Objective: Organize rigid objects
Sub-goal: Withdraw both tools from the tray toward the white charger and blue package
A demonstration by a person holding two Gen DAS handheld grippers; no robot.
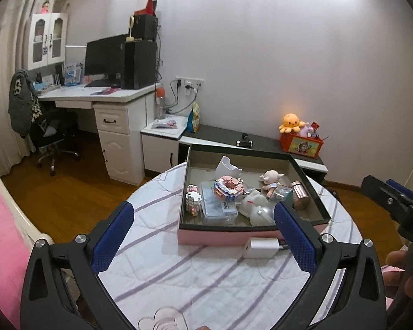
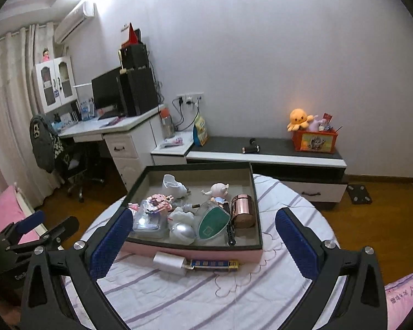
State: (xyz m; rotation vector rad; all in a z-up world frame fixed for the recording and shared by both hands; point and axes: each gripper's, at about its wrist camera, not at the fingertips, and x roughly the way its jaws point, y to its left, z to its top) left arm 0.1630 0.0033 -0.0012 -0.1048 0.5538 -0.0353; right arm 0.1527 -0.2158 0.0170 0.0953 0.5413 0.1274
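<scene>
Both sets of blue-padded fingers stand spread wide with nothing between them: the left gripper (image 1: 203, 228) and the right gripper (image 2: 203, 236) hang released above the round table (image 2: 195, 297), which is covered in a white cloth with purple stripes.

The pink-sided tray (image 2: 195, 251) sits on the table at about 12 o'clock from both grippers. Inside it lie a pink block model (image 1: 228, 188), a clear plastic case (image 1: 217, 206), a small doll figurine (image 2: 219, 191), a copper-coloured canister (image 2: 242, 210) on its side at the 3 o'clock side, a white cup-like piece (image 2: 173, 185) at the far end, and a green-faced item (image 2: 213, 224).

Outside the tray, just beside its near wall, a white charger block (image 2: 169, 262) lies on the cloth, touching a blue-and-yellow harmonica-like bar (image 2: 214, 264).

Beyond, at 11 o'clock, stands a white desk (image 1: 110, 96).
</scene>
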